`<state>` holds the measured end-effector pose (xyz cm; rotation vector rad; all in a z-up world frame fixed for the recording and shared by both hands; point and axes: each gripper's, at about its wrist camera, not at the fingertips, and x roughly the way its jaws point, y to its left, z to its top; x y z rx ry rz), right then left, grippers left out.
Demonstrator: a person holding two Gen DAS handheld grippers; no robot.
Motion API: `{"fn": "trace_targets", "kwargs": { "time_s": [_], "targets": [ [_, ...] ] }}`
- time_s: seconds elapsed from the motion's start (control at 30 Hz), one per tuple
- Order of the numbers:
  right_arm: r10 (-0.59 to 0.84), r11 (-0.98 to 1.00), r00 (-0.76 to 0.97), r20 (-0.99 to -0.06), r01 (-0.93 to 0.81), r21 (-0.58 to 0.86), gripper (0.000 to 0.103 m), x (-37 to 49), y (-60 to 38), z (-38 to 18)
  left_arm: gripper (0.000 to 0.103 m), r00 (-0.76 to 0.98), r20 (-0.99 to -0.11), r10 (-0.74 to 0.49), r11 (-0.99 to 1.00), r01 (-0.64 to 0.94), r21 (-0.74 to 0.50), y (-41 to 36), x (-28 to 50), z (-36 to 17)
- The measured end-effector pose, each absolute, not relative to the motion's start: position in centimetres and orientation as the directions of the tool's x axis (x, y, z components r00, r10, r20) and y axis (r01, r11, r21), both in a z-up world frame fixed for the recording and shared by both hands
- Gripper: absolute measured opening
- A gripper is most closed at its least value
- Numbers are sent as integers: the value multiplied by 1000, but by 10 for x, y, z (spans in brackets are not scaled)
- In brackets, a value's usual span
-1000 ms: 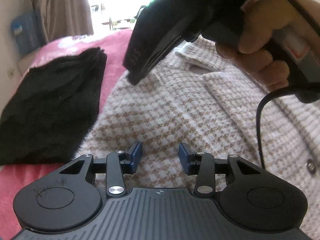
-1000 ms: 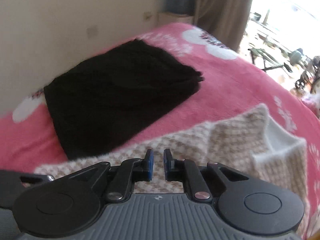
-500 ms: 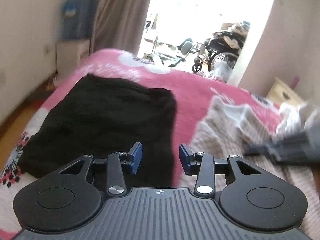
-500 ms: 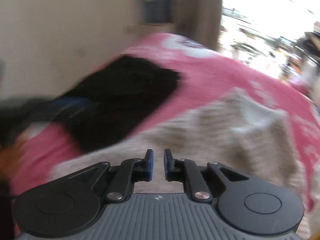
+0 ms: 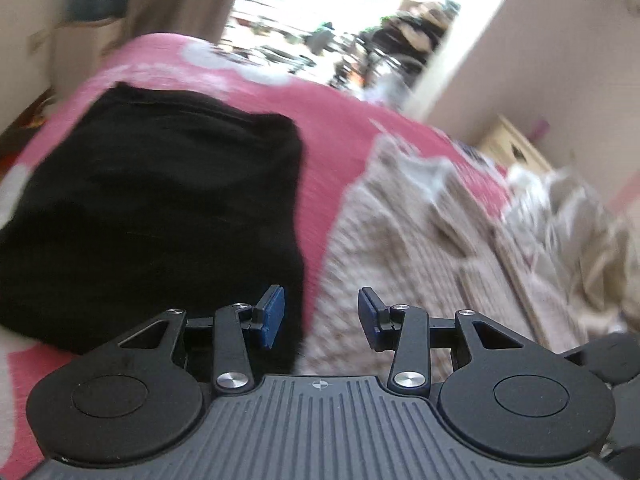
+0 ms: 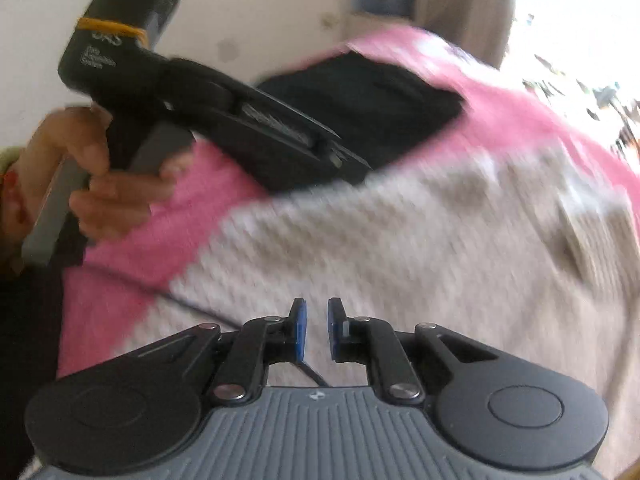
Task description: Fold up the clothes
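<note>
A beige houndstooth garment [image 5: 420, 260] lies spread on the pink blanket [image 5: 340, 128], beside a folded black garment [image 5: 160, 200]. My left gripper [image 5: 322, 316] hovers over the border between the two, open, with nothing between its blue pads. My right gripper [image 6: 316, 328] hangs above the houndstooth garment [image 6: 400, 260]; its jaws stand a narrow gap apart and hold nothing. In the right wrist view a hand [image 6: 100, 184] holds the left gripper [image 6: 352, 162] at the upper left, its tips near the black garment [image 6: 380, 100]. Both views are blurred.
A heap of pale crumpled clothes [image 5: 560, 208] lies at the blanket's right side, by a light bedside cabinet [image 5: 512, 148]. A bright doorway [image 5: 360, 40] is beyond the bed, a wall and curtain [image 6: 460, 0] on the left. A thin black cable [image 6: 200, 308] crosses the houndstooth garment.
The left gripper has swung left, from over the houndstooth garment to the black garment's edge, and rolled. The right gripper has shifted over the houndstooth garment; the left gripper now shows in its view.
</note>
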<state>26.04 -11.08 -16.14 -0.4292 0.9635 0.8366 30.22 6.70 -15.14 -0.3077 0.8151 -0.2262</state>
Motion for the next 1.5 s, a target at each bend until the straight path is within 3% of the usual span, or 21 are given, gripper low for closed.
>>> {"fn": "trace_targets", "kwargs": {
  "time_s": [0.07,0.2,0.3,0.47,0.67,0.73,0.87,1.07,1.3,1.37,1.4,1.43,1.5],
  "targets": [
    [378,684,308,-873,-729,38,10,255,-129,-180,41,633,-705,-320,941,125,-315,51,305,-159],
    [499,763,351,-792,-611,209,12,269,-166,-162,41,642,-735,-220,975,175,-138,23,307,-167],
    [511,816,455,-729,-524,245,12,291,-196,-140,41,652,-733,-192,979,174,-102,20,302,-166],
    [416,903,599,-685,-359,234,16,352,-228,-124,41,685,-694,-223,973,118,-196,34,305,-163],
    [380,925,622,-685,-250,286,15,423,-222,-149,42,763,-589,-267,955,126,-269,36,326,-133],
    [380,925,615,-691,-229,304,15,438,-221,-157,55,777,-567,-272,959,175,-221,27,359,-119],
    [406,909,593,-695,-187,372,15,461,-222,-178,60,743,-590,-315,949,257,-182,17,461,-123],
    [455,879,580,-676,-168,447,16,467,-228,-195,60,572,-724,-387,922,234,-308,26,559,-166],
    [467,874,570,-676,-181,452,15,465,-229,-203,60,542,-671,-505,857,221,-466,25,583,-189],
    [471,869,573,-671,-171,464,15,464,-230,-203,58,551,-662,-508,854,221,-472,21,585,-189],
    [476,864,575,-666,-165,475,15,463,-232,-203,50,556,-657,-510,852,220,-475,19,586,-190],
    [481,860,577,-661,-163,483,15,461,-233,-201,34,561,-652,-511,851,220,-478,18,586,-190],
    [493,853,573,-655,-169,494,15,457,-233,-199,18,569,-639,-517,845,223,-486,15,586,-189]
  ]
}}
